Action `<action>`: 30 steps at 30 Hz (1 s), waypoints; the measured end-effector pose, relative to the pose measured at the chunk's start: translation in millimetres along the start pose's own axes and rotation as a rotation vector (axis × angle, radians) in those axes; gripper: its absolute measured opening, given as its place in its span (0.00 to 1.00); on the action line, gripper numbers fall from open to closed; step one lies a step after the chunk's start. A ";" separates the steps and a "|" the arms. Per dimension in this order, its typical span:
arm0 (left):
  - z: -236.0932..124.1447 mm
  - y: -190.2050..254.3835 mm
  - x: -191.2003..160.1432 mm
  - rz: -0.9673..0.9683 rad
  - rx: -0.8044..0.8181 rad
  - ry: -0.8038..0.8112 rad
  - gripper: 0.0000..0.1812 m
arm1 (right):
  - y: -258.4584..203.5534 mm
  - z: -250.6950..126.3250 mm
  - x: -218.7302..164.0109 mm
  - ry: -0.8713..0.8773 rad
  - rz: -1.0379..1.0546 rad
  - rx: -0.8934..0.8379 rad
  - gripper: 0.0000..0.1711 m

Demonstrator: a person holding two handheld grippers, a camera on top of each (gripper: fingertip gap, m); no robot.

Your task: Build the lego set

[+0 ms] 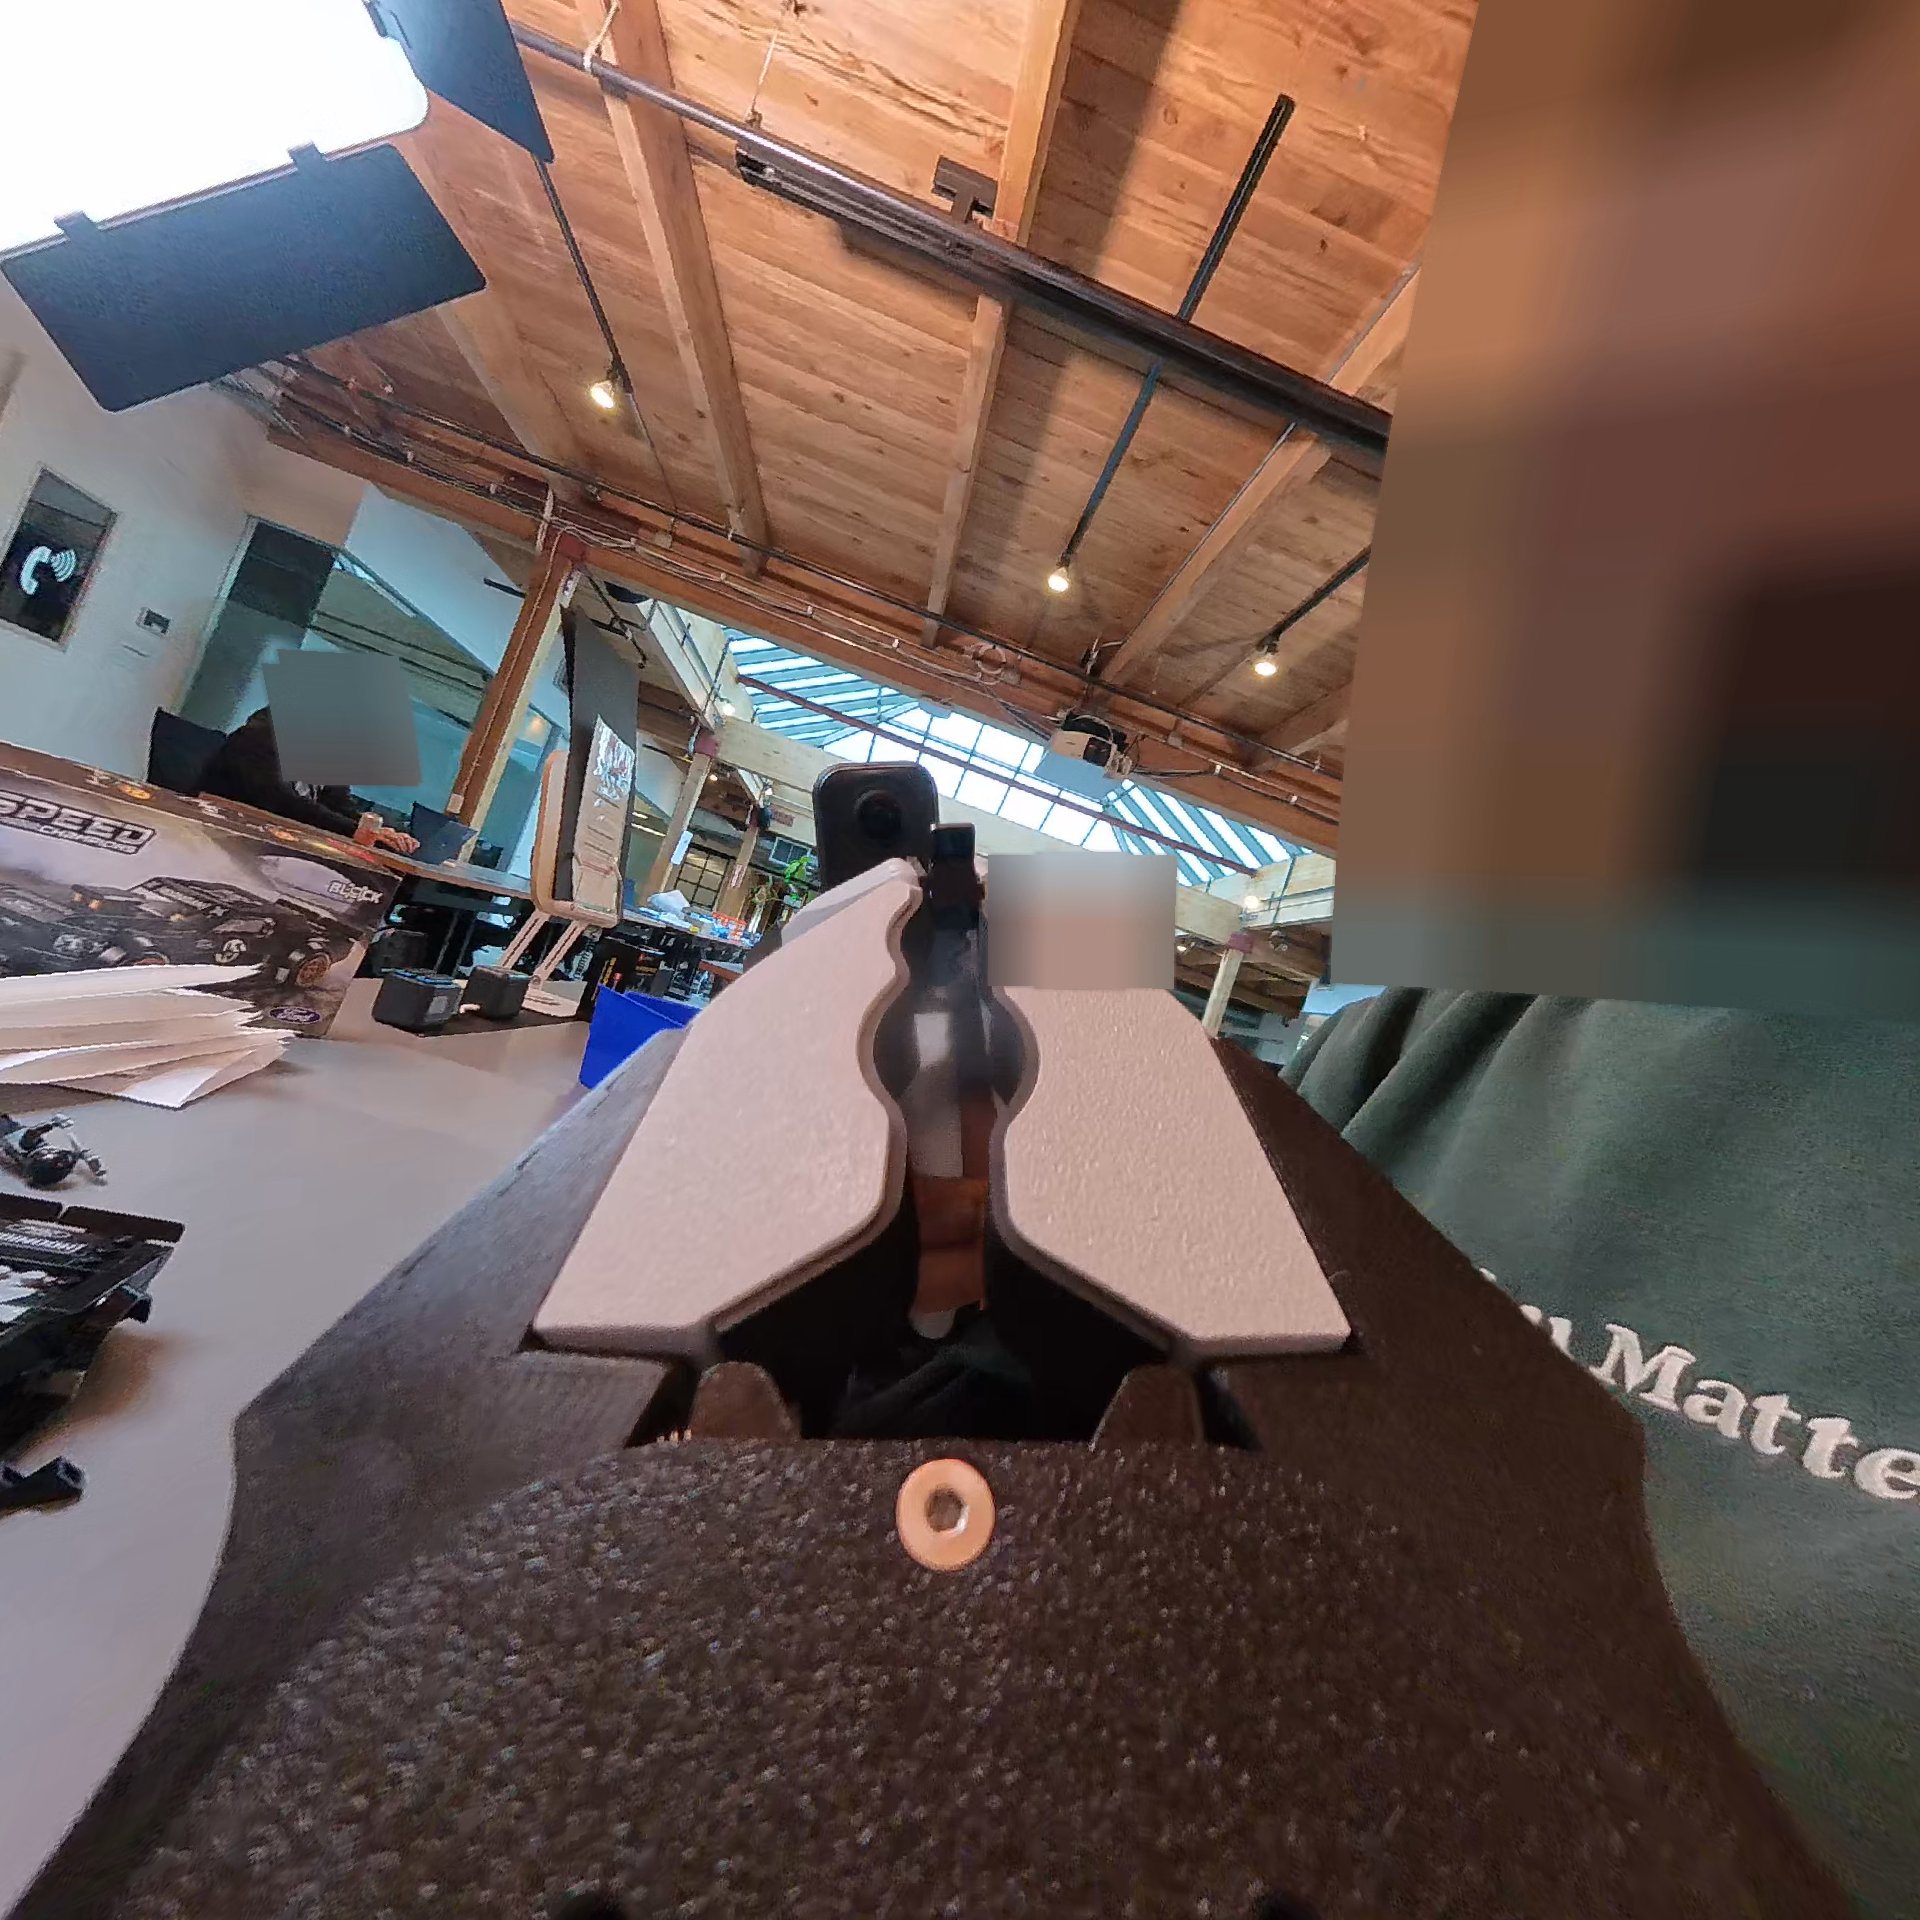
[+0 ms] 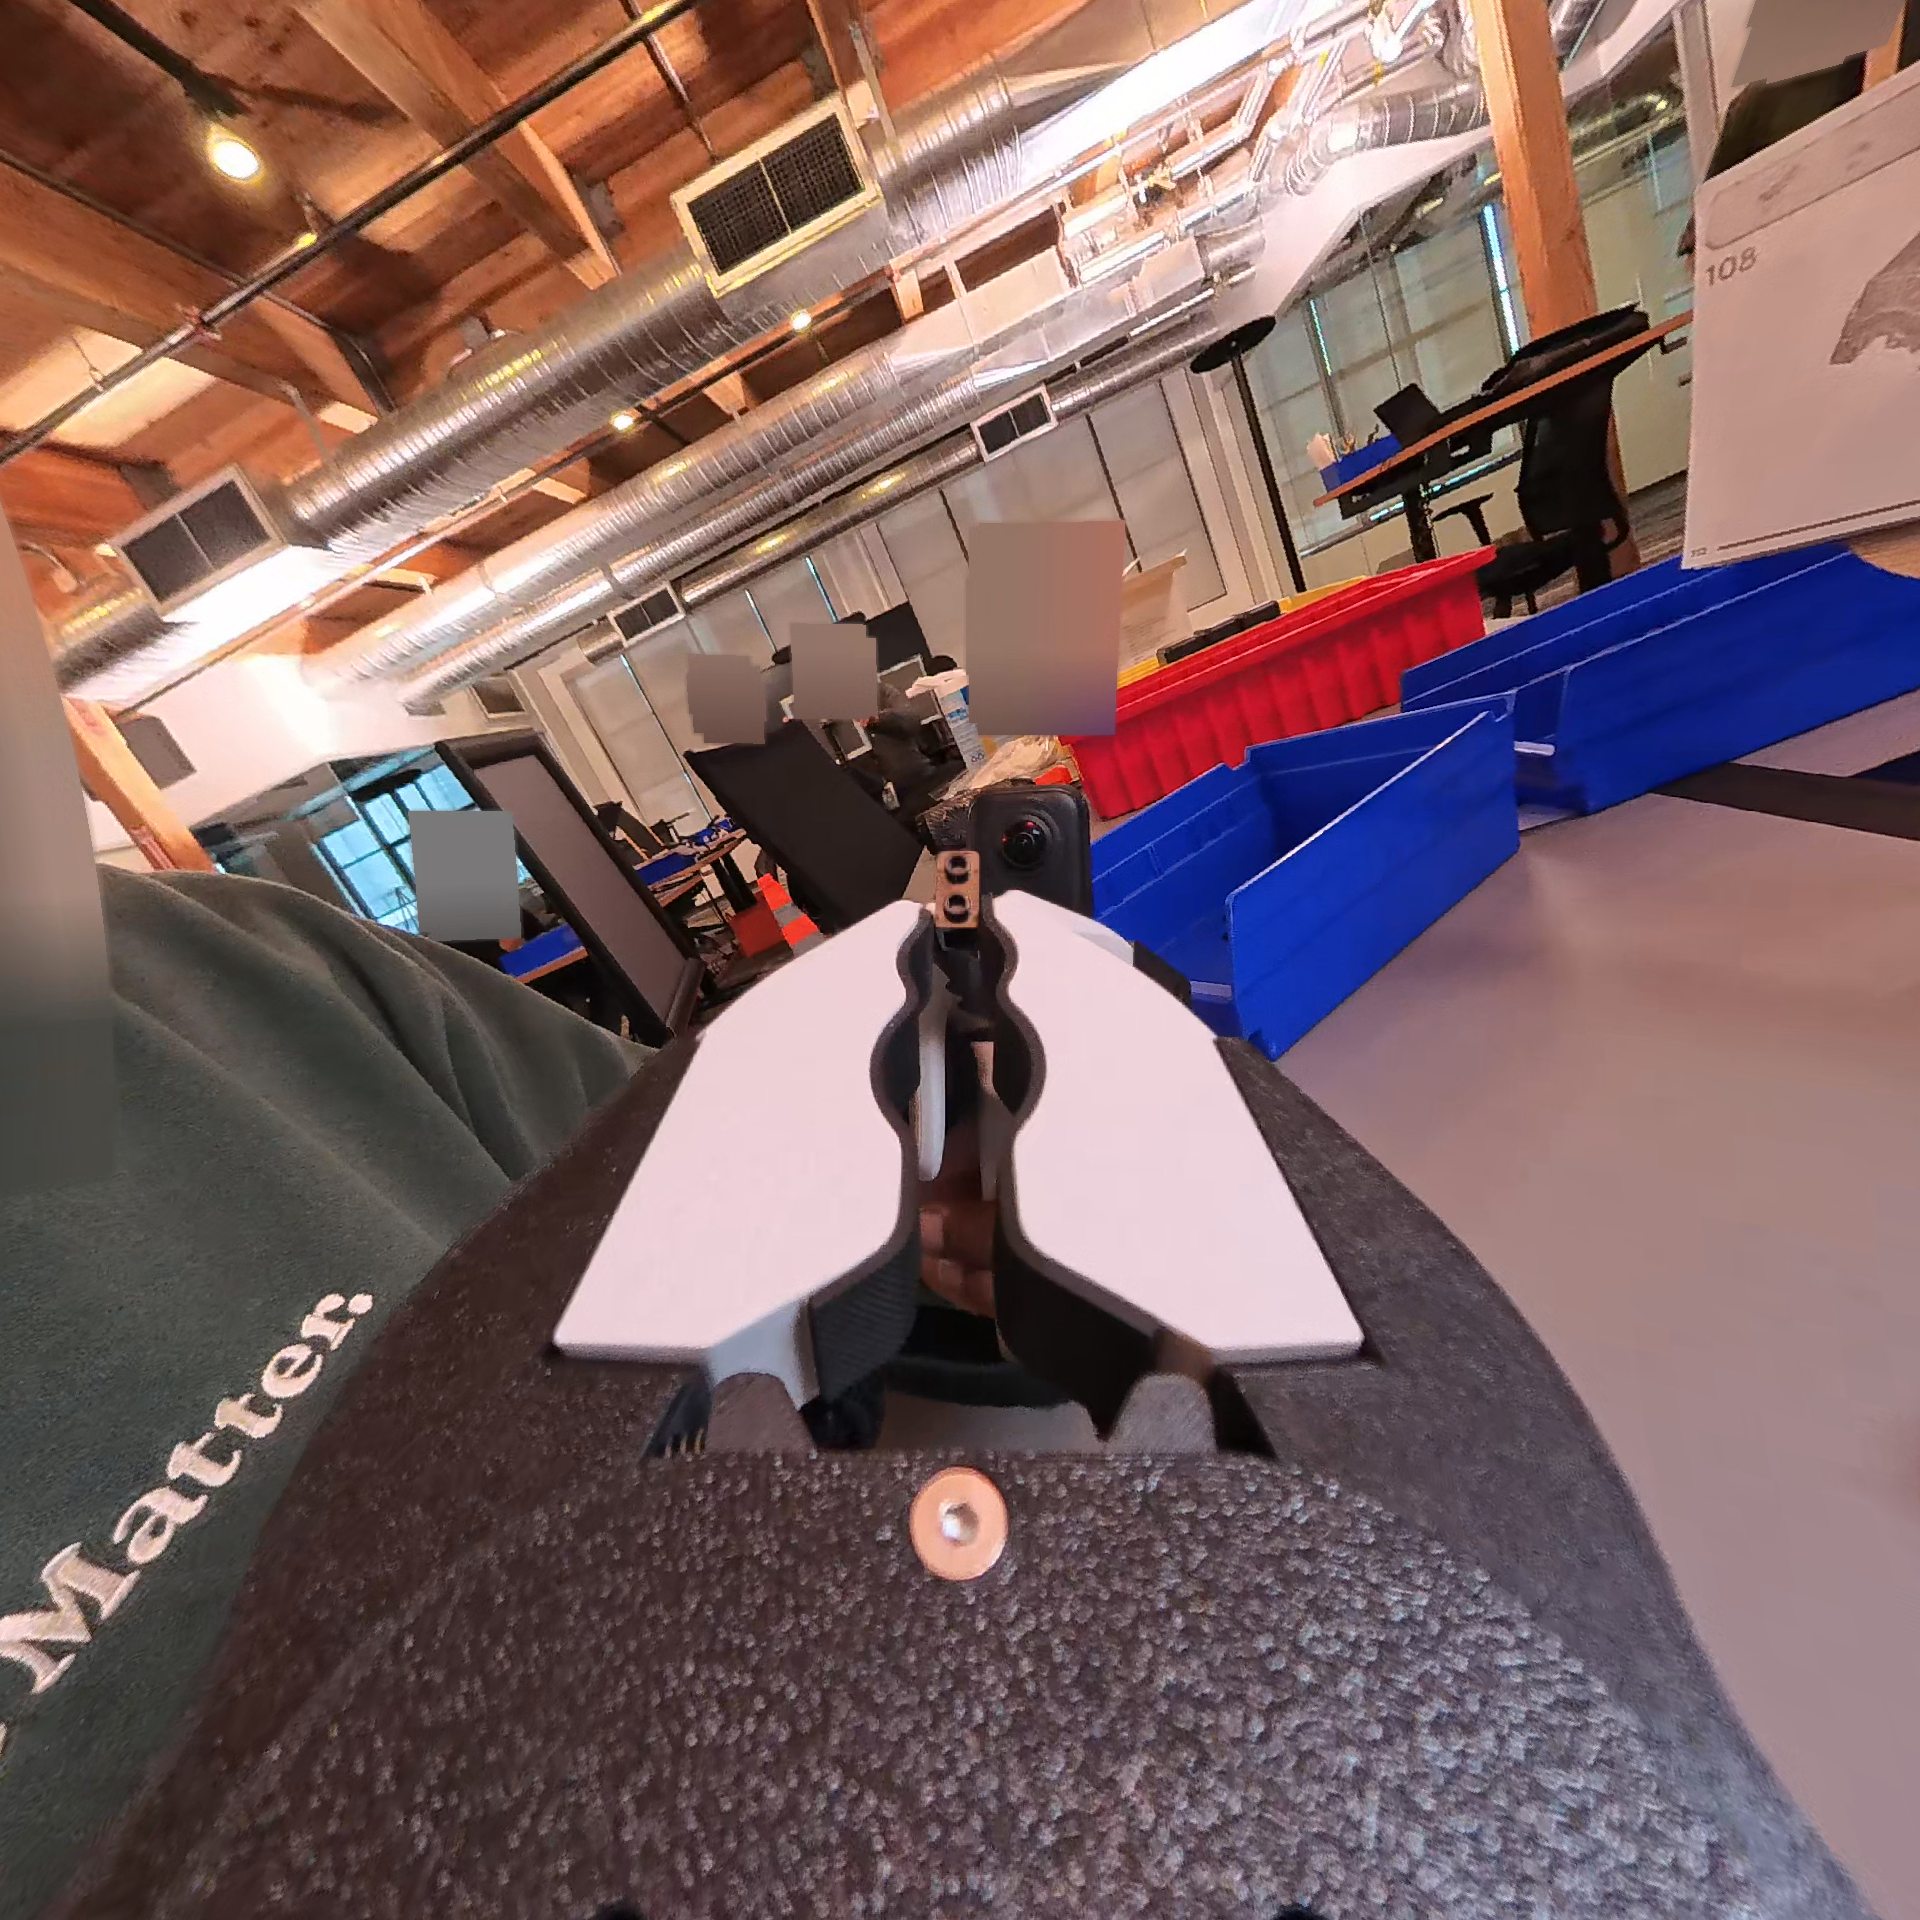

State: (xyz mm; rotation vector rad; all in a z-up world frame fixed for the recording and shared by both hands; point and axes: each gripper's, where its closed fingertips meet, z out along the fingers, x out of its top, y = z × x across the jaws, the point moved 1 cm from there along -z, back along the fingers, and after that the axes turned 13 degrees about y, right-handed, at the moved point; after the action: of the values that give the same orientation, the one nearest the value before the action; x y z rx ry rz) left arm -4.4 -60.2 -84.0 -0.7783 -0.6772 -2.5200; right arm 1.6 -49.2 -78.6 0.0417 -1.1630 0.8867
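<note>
Grey table (image 1: 312,1164) carries printed lego box (image 1: 177,894), black lego parts (image 1: 62,1278) | left gripper (image 1: 951,883) clamps small dark piece (image 1: 954,847) | right gripper (image 2: 958,914) pinches tan two-hole piece (image 2: 957,886) | glossy blue bins (image 2: 1351,862), contents unseen

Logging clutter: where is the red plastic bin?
Right wrist view, upper right: the red plastic bin sits on the far table edge behind the blue plastic bins.
</note>
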 end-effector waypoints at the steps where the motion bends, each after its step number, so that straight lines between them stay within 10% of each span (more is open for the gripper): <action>1: -0.3 0.2 0.1 -0.004 -0.002 0.001 0.05 | 0.0 0.0 -0.3 -0.003 -0.002 0.001 0.05; 19: -4.4 -9.1 -10.6 0.133 0.059 -0.137 0.05 | 8.6 -10.2 -6.3 -0.109 -0.110 -0.022 0.04; 30: -16.5 -31.6 -21.5 0.099 0.189 -0.305 0.07 | 32.7 -33.3 -21.1 -0.427 -0.597 -0.129 0.05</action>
State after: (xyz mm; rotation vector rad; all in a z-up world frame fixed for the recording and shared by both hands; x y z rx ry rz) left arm -11.0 -39.1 -119.2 -1.1083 -0.9362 -2.2301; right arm 4.8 -24.3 -123.2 0.4673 -1.4909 0.2732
